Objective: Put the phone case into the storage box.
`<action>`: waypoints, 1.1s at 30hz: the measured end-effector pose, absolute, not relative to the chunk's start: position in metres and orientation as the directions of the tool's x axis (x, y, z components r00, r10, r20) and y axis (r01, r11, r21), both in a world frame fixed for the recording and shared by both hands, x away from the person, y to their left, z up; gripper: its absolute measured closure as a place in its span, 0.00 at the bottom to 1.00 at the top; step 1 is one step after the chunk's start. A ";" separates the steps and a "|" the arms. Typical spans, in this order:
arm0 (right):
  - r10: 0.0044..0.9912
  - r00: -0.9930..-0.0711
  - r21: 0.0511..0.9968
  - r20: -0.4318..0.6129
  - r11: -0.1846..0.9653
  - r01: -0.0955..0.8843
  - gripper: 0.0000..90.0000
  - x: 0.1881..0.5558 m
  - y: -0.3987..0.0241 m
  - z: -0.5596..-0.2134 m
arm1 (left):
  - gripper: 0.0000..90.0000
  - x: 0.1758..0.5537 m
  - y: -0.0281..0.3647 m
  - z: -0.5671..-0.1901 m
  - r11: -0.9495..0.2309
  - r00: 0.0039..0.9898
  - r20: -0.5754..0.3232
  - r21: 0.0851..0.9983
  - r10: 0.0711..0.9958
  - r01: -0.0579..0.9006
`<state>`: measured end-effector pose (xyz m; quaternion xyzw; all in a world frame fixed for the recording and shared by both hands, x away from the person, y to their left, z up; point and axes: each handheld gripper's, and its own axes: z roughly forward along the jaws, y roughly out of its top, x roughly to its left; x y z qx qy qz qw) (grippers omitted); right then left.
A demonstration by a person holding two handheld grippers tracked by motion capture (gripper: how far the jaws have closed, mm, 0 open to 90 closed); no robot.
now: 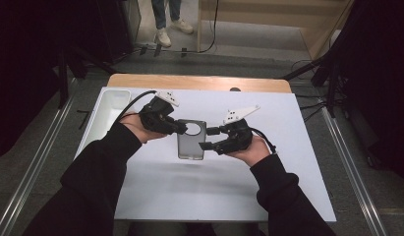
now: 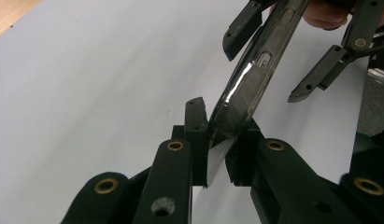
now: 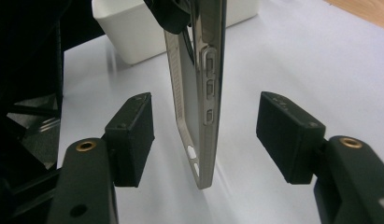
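Note:
A smoky grey, see-through phone case (image 1: 190,145) with a round camera opening hangs just above the white table top. My left gripper (image 1: 182,129) is shut on its upper corner; in the left gripper view the pads (image 2: 197,135) pinch the case's edge (image 2: 255,70). From the right, my right gripper (image 1: 208,138) reaches the case's side, open. In the right gripper view the case (image 3: 199,70) stands edge-on between the two pads (image 3: 133,135), with a gap on each side. The right gripper's jaws (image 2: 273,56) also straddle the case in the left gripper view.
A white rectangular tray (image 1: 109,105) sits at the table's far left, also behind the case (image 3: 129,32). The white table top (image 1: 288,162) spreads around both hands, with a wooden strip (image 1: 199,82) at its far edge. A person's legs (image 1: 165,19) stand beyond the table.

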<state>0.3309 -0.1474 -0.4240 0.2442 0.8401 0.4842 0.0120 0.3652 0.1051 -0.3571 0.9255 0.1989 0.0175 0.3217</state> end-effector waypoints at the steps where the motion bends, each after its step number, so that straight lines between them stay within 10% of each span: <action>1: 0.421 -0.881 0.819 0.215 0.415 0.398 0.44 0.332 -0.147 -0.424 | 0.90 0.365 0.105 -0.357 -0.719 0.921 -0.095 0.596 0.377 0.356; 18: 0.424 -0.885 0.804 0.189 0.450 0.388 0.86 0.332 -0.138 -0.427 | 0.90 0.365 0.096 -0.360 -0.727 0.931 -0.109 0.596 0.348 0.342; 33: 0.446 -0.875 0.809 0.189 0.434 0.396 0.87 0.332 -0.139 -0.426 | 0.89 0.366 0.097 -0.361 -0.712 0.927 -0.132 0.605 0.351 0.356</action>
